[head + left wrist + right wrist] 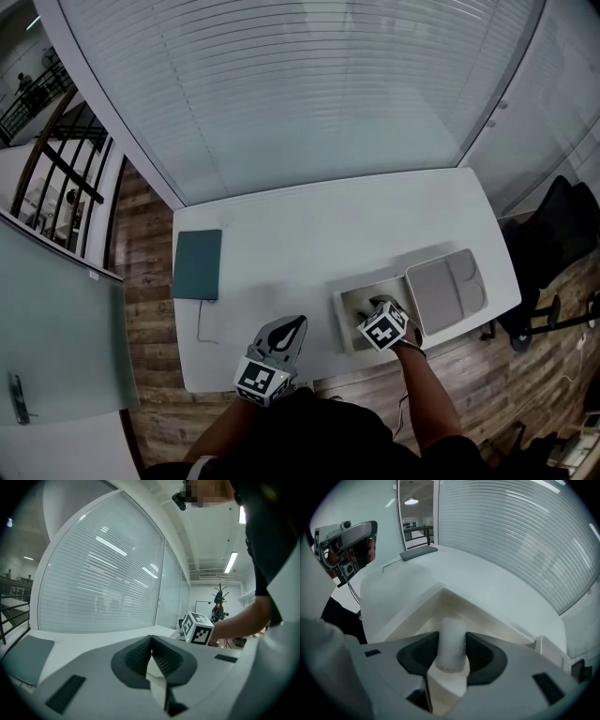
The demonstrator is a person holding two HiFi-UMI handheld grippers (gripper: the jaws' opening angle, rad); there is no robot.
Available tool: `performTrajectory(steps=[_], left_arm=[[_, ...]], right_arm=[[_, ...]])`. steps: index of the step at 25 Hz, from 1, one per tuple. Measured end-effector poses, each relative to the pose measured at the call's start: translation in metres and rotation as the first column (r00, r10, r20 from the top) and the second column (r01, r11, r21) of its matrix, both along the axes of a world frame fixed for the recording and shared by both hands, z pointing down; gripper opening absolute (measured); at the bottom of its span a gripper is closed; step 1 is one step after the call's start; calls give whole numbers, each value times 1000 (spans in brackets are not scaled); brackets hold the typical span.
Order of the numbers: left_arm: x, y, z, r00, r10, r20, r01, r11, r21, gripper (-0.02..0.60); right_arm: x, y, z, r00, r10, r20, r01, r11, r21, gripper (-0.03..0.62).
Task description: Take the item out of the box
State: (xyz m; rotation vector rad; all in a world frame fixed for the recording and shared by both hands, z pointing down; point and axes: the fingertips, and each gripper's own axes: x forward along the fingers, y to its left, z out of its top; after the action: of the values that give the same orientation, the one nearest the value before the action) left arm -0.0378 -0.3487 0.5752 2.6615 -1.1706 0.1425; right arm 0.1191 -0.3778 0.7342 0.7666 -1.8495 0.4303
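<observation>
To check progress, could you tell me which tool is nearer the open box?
Right. The right tool reaches into the box, closed on a white roll; the left tool is well left of it.

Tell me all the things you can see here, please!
table: 1, white, by the window blinds
blinds: 1 set, pale grey, behind the table
box: 1, white, open, near the table's front edge, right side
tray: 1, grey, on the table just right of the box
white roll: 1, white, upright inside the box
pad: 1, dark green, at the table's left edge
cable: 1, thin and dark, runs from the pad
chair: 1, black, right of the table
left gripper: 1, grey, jaws shut, empty
right gripper: 1, grey, in the box, shut on the white roll
</observation>
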Motion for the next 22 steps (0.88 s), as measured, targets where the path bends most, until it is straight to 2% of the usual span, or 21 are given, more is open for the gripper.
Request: performTrajectory(steps=[7, 12, 17, 20, 22], left_arm=[[1, 1, 0, 1000, 30, -4, -30, 1000, 5, 11], [2, 1, -3, 998, 61, -10, -61, 998, 12, 11], [6, 3, -6, 994, 105, 13, -105, 994, 39, 11], [11, 1, -12, 992, 123, 25, -124, 990, 64, 11], [12, -2, -17, 993, 118, 20, -119, 990, 74, 11]], right_arm=[[-2, -12, -32, 993, 90, 74, -99, 987, 127, 178], [-2, -17, -64, 974, 155, 163, -192, 952, 239, 178], [-6, -21, -109, 931, 169, 322, -291, 878, 381, 178], [-11, -18, -136, 902, 135, 410, -337, 814, 473, 177], [-13, -15, -156, 882, 101, 459, -367, 759, 538, 178]])
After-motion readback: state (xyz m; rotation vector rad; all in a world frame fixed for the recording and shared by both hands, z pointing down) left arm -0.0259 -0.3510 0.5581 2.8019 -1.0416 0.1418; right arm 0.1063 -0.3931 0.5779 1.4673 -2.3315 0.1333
